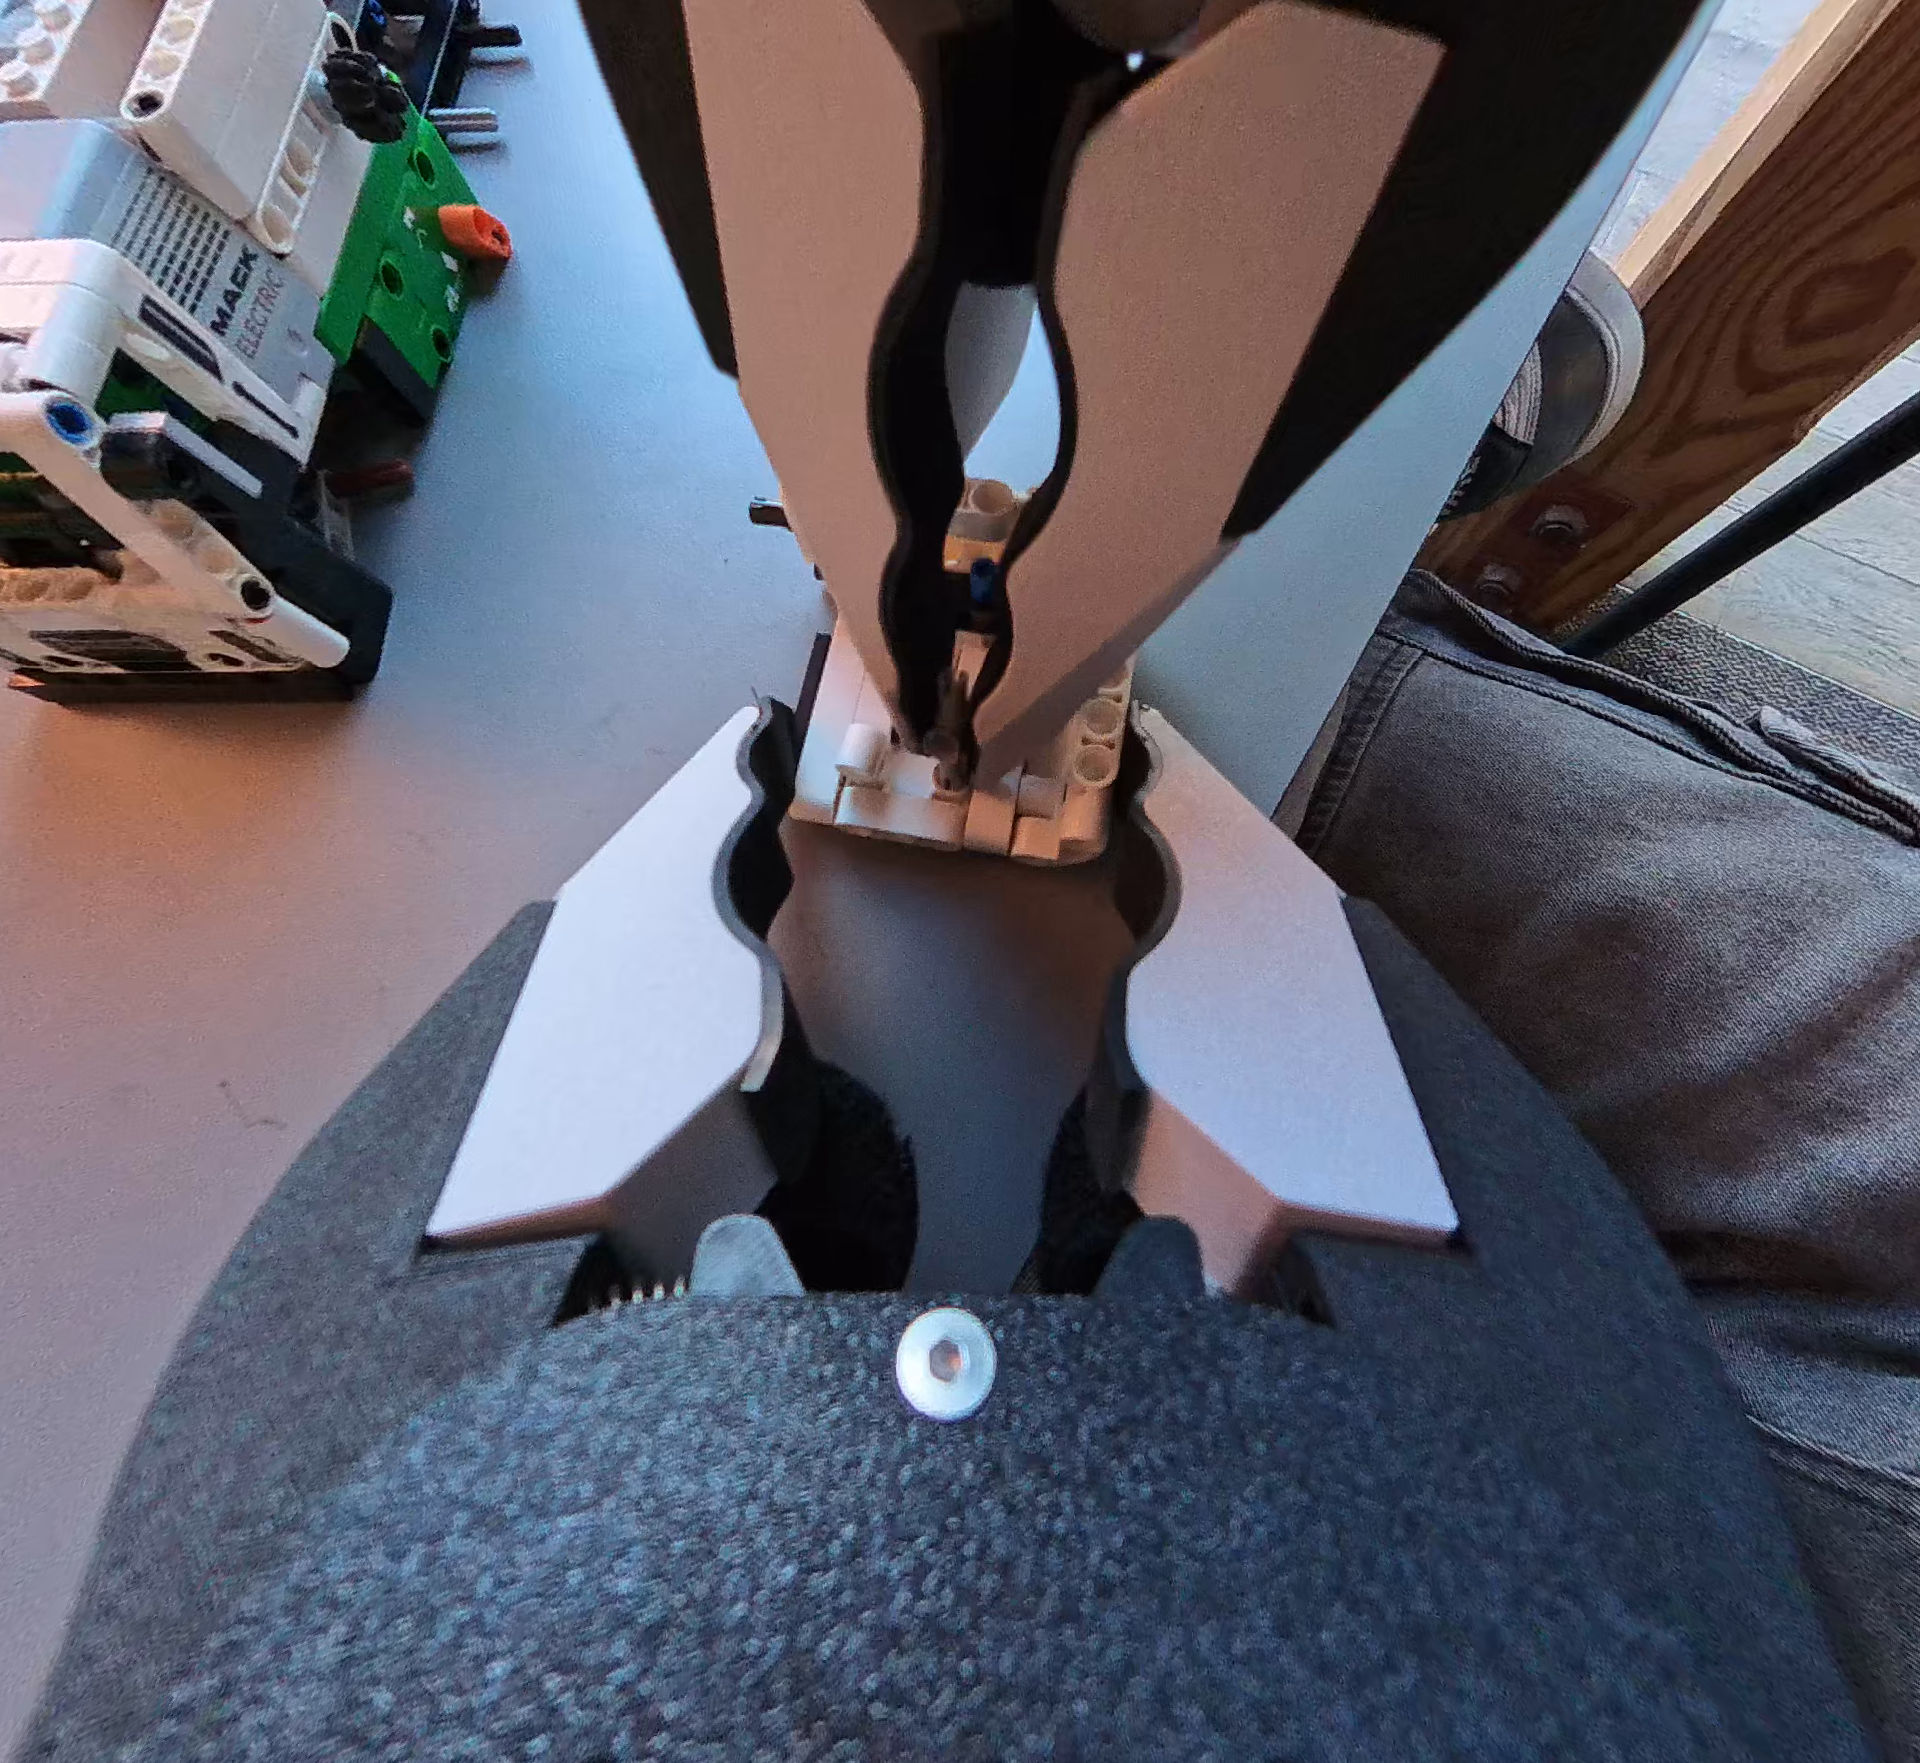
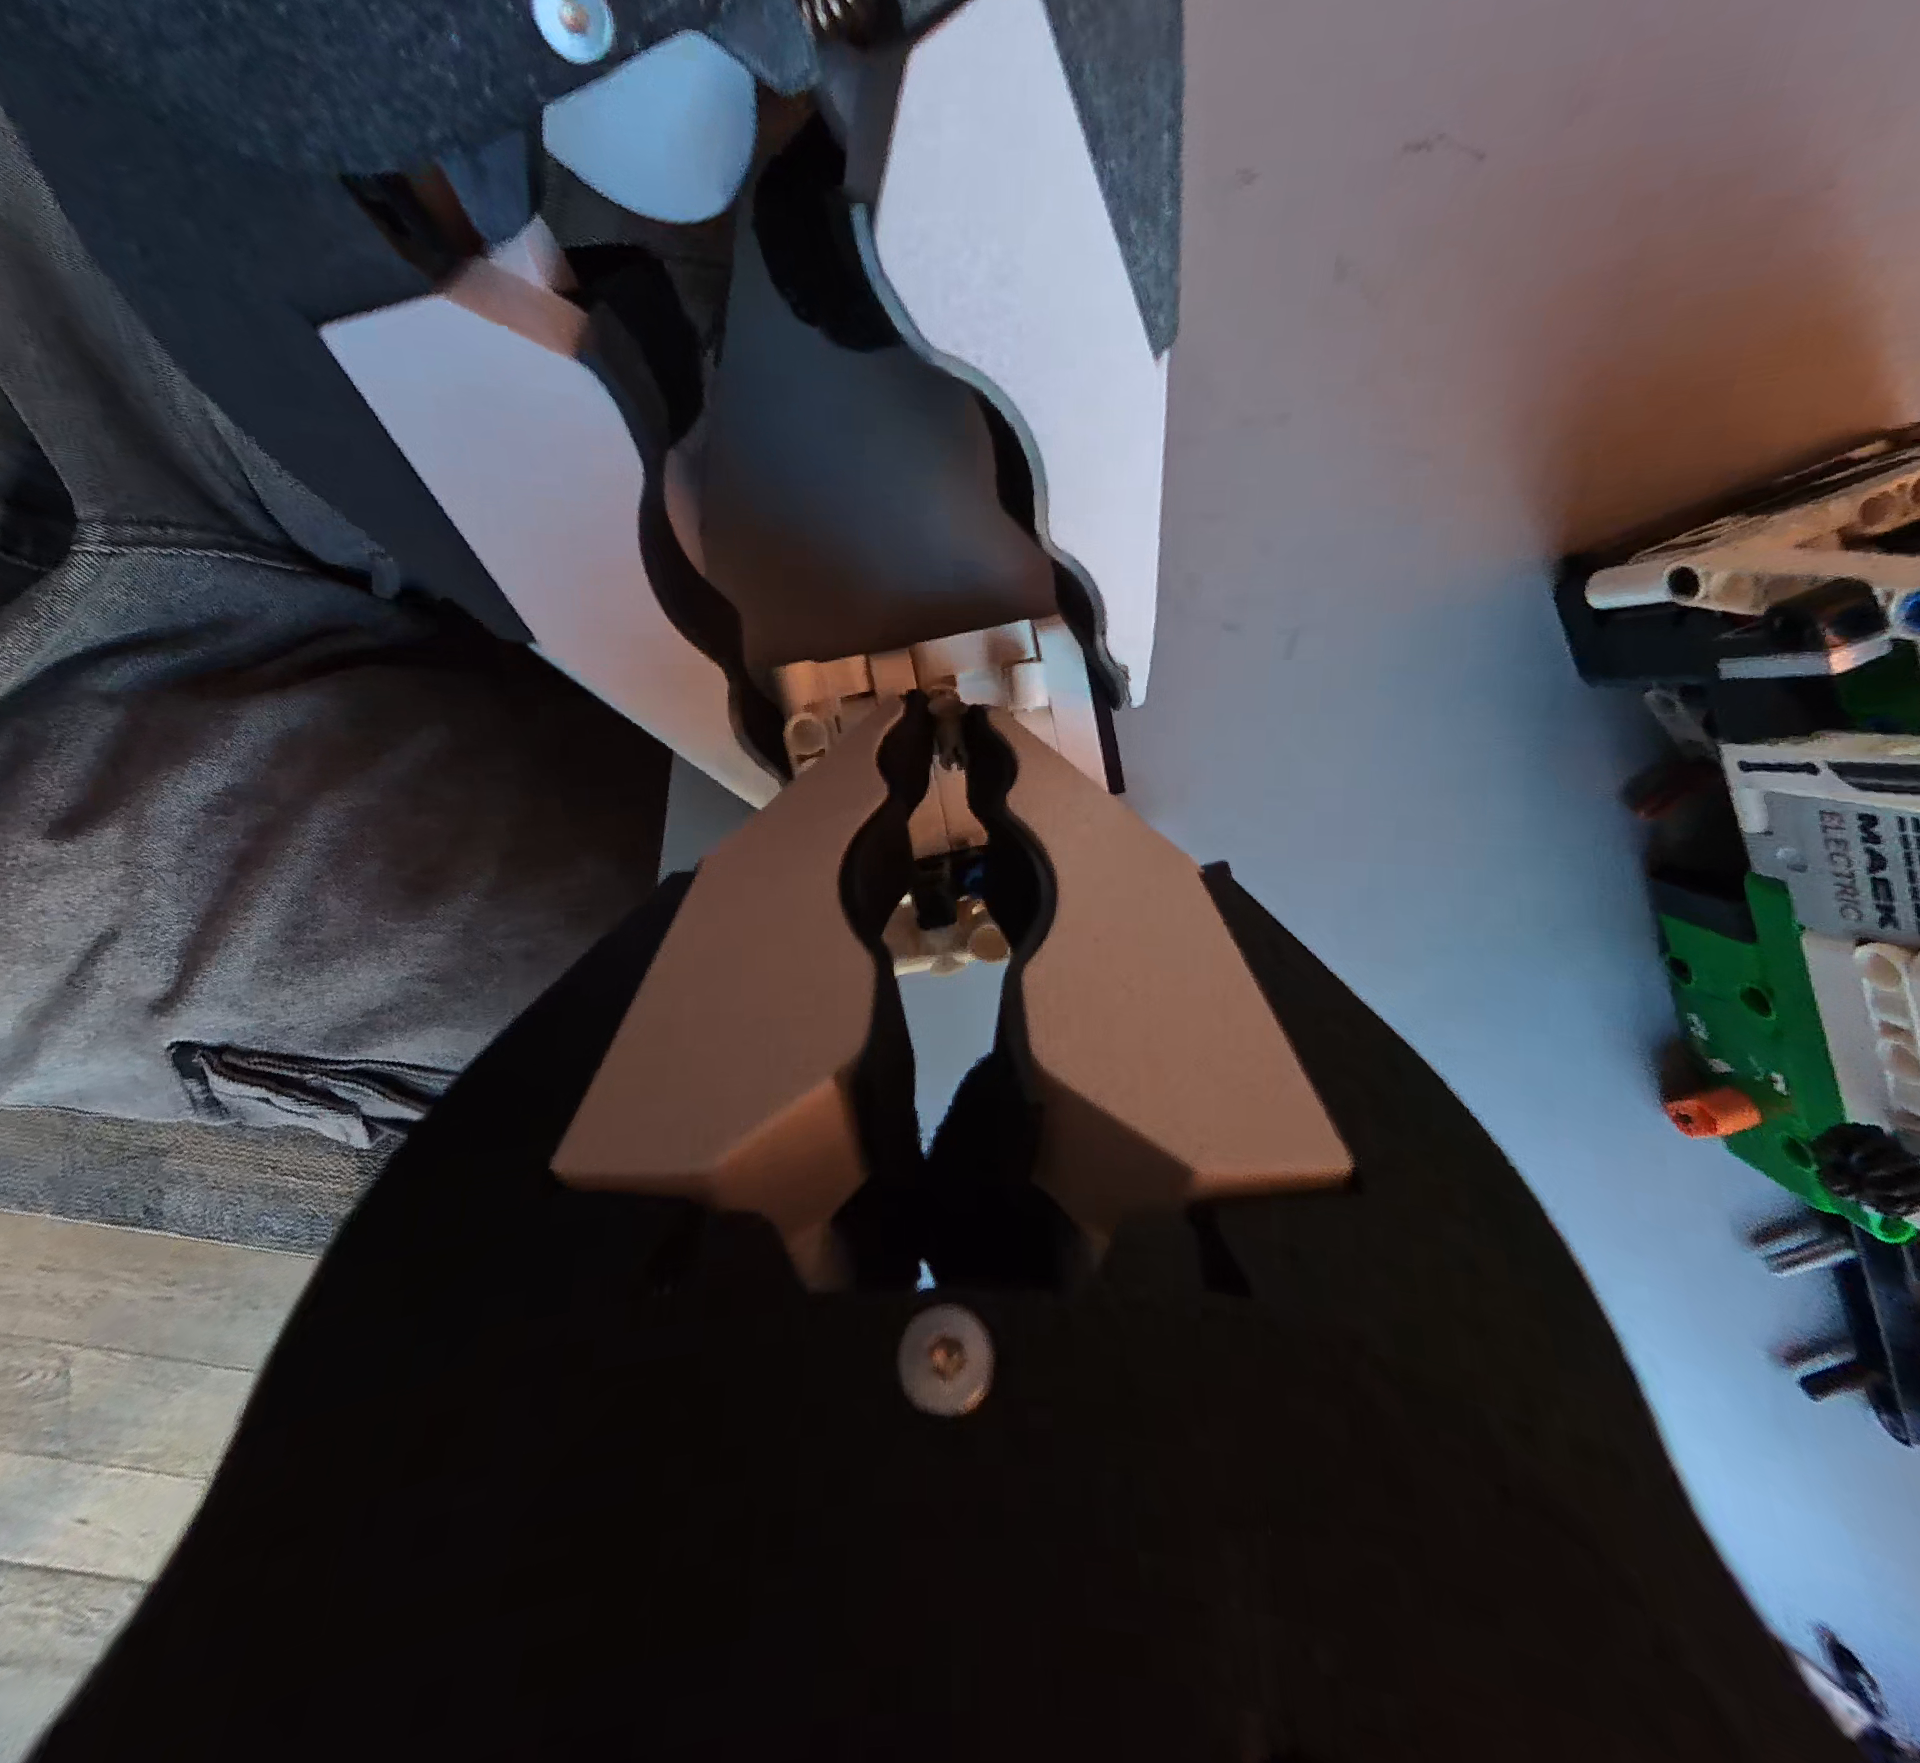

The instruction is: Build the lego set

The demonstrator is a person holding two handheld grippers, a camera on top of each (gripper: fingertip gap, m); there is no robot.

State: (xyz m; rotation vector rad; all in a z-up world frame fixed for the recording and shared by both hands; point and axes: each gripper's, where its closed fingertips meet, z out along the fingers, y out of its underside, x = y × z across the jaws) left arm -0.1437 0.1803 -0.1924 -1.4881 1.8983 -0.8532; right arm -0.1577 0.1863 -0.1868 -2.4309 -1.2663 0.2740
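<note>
Left claw (image 1: 951, 778) grips the white Technic sub-assembly (image 1: 914, 794) by its sides. Right claw (image 2: 943, 726), entering from 12 o'clock, pinches a small grey pin (image 2: 945, 734) onto it. Green-and-white truck model (image 1: 208, 311) sits at 10 o'clock on the tabletop (image 1: 582, 363).

Lettering on truck model's (image 1: 223, 300) grey side panel (image 2: 1860, 866) — not copied.
</note>
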